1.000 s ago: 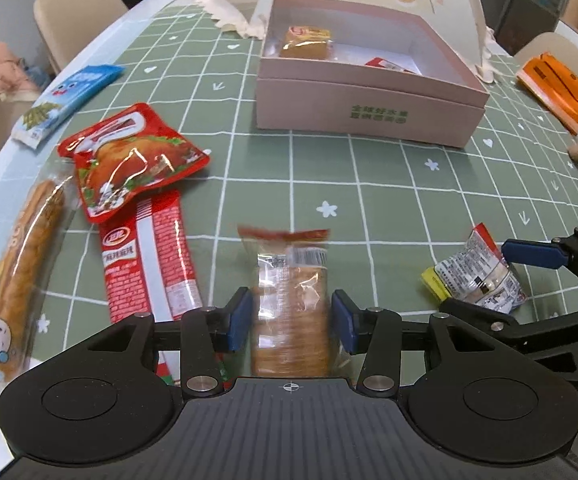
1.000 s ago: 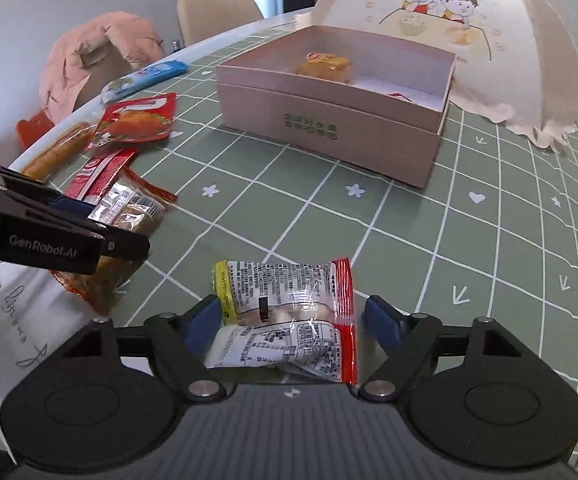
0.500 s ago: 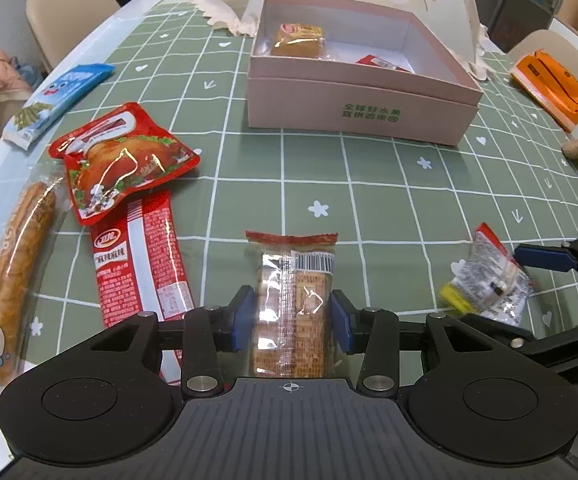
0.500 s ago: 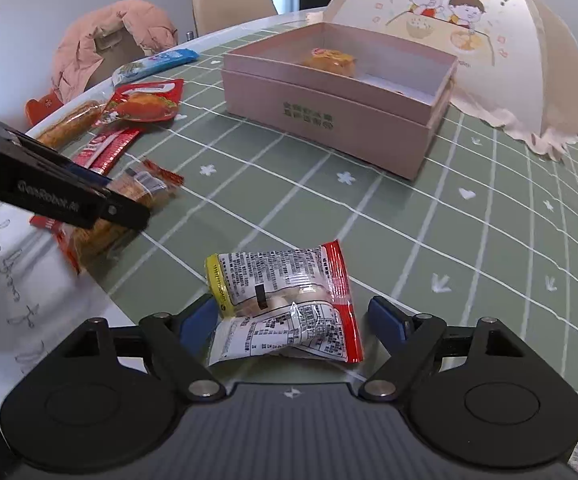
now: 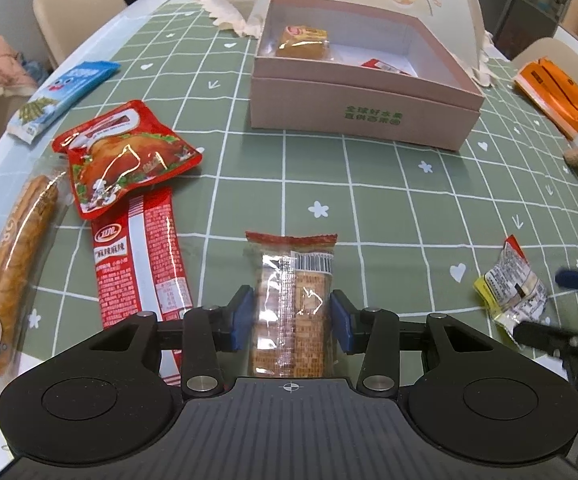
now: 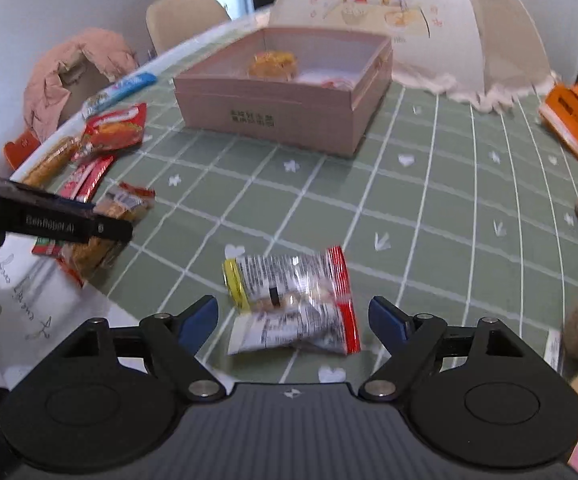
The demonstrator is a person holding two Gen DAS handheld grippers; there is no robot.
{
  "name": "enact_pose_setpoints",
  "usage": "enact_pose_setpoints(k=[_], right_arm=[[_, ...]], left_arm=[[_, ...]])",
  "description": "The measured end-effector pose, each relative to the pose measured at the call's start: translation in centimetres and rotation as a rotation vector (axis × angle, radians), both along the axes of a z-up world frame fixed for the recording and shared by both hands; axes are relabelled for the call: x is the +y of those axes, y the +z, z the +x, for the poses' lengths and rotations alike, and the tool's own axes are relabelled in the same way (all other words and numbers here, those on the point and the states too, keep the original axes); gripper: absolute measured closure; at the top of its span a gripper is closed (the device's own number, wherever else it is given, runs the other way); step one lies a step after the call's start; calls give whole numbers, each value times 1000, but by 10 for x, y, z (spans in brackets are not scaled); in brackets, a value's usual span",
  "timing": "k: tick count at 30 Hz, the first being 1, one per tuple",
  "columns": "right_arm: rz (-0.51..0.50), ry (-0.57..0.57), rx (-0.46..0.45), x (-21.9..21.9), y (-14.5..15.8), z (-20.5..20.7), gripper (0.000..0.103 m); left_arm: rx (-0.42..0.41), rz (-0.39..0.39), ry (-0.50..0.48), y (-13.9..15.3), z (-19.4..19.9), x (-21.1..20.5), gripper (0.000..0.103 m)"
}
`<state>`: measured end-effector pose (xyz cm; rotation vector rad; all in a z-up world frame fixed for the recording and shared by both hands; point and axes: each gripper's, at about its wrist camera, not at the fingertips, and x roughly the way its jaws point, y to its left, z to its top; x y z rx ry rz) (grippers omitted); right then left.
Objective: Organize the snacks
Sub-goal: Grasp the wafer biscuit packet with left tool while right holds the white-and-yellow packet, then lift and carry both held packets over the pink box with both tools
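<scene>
Left wrist view: the left gripper (image 5: 292,322) is clenched on a clear-wrapped stack of brown crackers with a red top seal (image 5: 292,300), both blue pads pressed to its sides. The open pale-pink cardboard box (image 5: 363,114) stands at 12 o'clock on the green grid-patterned tablecloth (image 5: 369,200), holding a clear-wrapped golden cake (image 5: 303,42) in its far left corner. At 10 o'clock lie a red roast-chicken pouch (image 5: 123,158), a long red stick packet (image 5: 143,264), a clear-wrapped long bread stick (image 5: 17,264) and a blue-and-white packet (image 5: 63,98).

Right wrist view: the right gripper (image 6: 293,320) is released, jaws wide, with a small clear snack packet edged yellow and red (image 6: 291,302) lying on the cloth between the pads (neither pad touching it). A mesh food cover with a cartoon print (image 6: 409,20) rises behind the box at 12 o'clock.
</scene>
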<state>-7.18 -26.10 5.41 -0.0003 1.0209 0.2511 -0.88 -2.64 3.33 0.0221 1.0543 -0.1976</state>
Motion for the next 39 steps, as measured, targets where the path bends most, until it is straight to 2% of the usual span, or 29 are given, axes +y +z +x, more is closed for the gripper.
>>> enact_pose_setpoints(k=[3, 4, 7, 15, 18, 21, 22, 25, 27, 30, 33, 39], right_arm=[[97, -35, 67, -3, -6, -1, 20], [108, -41, 61, -1, -7, -1, 21], [77, -23, 7, 13, -11, 9, 21], [-30, 6, -152, 44, -24, 46, 20], [-75, 68, -136, 46, -23, 49, 20], [-89, 81, -65, 43, -18, 44, 20], [-98, 65, -33, 43, -15, 41, 21], [-117, 14, 41, 44, -8, 34, 33], [-114, -46, 88, 46, -6, 32, 39], [-93, -142, 123, 47, -5, 33, 40], [-100, -231, 145, 53, -4, 36, 41], [-111, -394, 186, 98, -4, 52, 43]], left_arm=[[3, -4, 5, 0, 1, -1, 52], [1, -1, 2, 0, 0, -3, 51], [-6, 16, -17, -1, -1, -5, 50], [17, -16, -24, 0, -7, 5, 51], [41, -13, -17, 2, -6, 1, 51], [99, -27, -41, 4, -5, -8, 56], [123, -42, -60, 4, -5, -11, 58], [203, -118, -160, 4, -3, -23, 61], [225, -118, -215, 4, 1, -29, 61], [266, -116, -300, 4, 11, -31, 62], [296, -126, -425, 3, 21, -28, 63], [283, -115, -681, 3, 44, 7, 64]])
